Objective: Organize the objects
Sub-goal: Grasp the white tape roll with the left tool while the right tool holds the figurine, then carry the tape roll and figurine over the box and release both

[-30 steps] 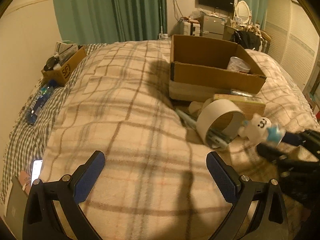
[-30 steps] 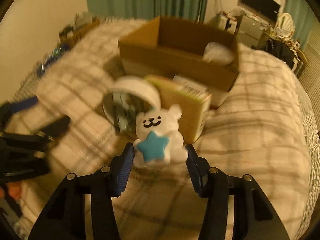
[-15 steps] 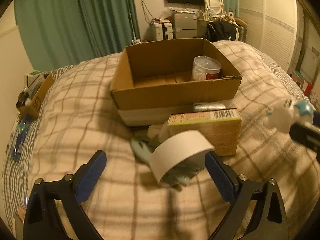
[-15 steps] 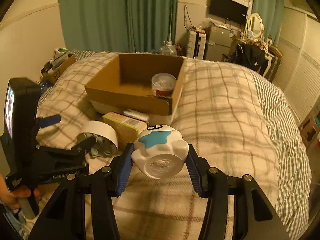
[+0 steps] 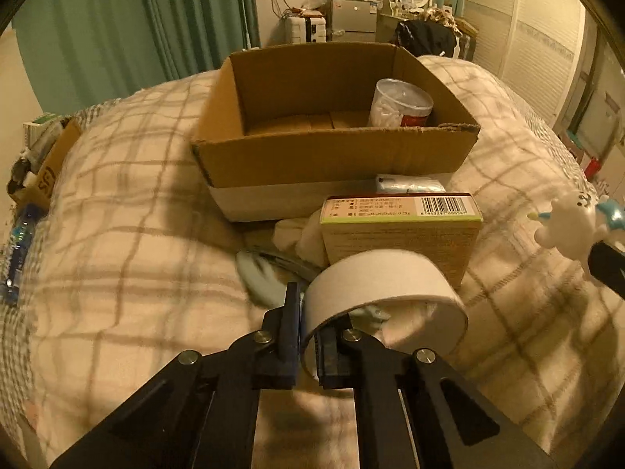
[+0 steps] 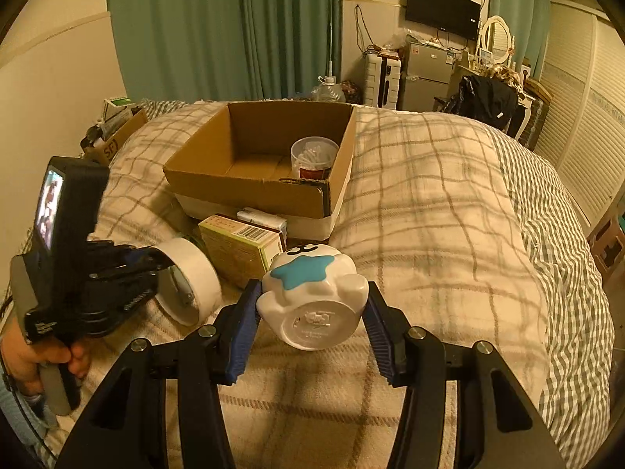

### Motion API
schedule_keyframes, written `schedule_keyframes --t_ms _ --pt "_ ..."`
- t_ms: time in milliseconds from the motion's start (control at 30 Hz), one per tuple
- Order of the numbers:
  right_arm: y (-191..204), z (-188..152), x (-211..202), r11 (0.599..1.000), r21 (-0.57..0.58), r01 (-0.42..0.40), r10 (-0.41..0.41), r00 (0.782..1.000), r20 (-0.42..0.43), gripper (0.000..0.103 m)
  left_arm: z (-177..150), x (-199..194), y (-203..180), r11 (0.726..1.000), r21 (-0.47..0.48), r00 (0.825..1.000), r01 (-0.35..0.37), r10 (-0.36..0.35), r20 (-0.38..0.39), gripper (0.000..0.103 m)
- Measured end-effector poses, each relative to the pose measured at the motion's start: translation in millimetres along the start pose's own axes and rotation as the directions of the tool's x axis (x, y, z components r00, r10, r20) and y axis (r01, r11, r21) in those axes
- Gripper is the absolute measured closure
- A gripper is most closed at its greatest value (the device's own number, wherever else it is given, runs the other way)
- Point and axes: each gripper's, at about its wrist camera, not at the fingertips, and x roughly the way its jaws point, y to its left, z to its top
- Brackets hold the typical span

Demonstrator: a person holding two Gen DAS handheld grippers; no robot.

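My left gripper [image 5: 308, 336] is shut on the wall of a white tape roll [image 5: 375, 277], on the plaid blanket in front of a yellow-green carton [image 5: 400, 230]. The same roll [image 6: 191, 273] and left gripper [image 6: 168, 269] show at the left of the right wrist view. My right gripper [image 6: 310, 324] is shut on a white bear figure with a blue star [image 6: 312, 293], held tipped back above the blanket; the bear [image 5: 570, 226] also shows at the right of the left wrist view. An open cardboard box [image 5: 332, 164] behind holds a clear plastic cup [image 5: 402, 103].
A small foil packet [image 5: 410, 183] lies between the carton and the box. Crumpled bits [image 5: 265, 273] lie by the roll. A smaller brown box [image 6: 117, 136] of clutter and a blue bottle [image 5: 17, 246] sit at the bed's left edge. Furniture lines the far wall.
My left gripper has moved forward and shut on the tape roll's wall. My right gripper still holds the bear, tipped a bit further back.
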Motion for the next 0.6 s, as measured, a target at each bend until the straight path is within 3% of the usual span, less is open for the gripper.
schedule_keyframes --t_ms 133,267,600 --pt "1 6 -13 1.000 0.004 0.002 -0.002 1.000 0.026 0.052 1 -28 11 0.998 -0.036 0.998 0.058 -0.057 0.021 0.098" --pt "4 9 -28 1.000 0.007 -0.006 0.006 0.998 0.058 0.052 2 -66 11 1.000 0.008 0.996 0.019 -0.020 0.088 0.098" --pt "17 42 -67 0.997 -0.048 -0.053 0.061 0.984 0.167 0.052 34 -118 11 0.998 0.058 0.977 0.033 -0.045 0.209 0.098"
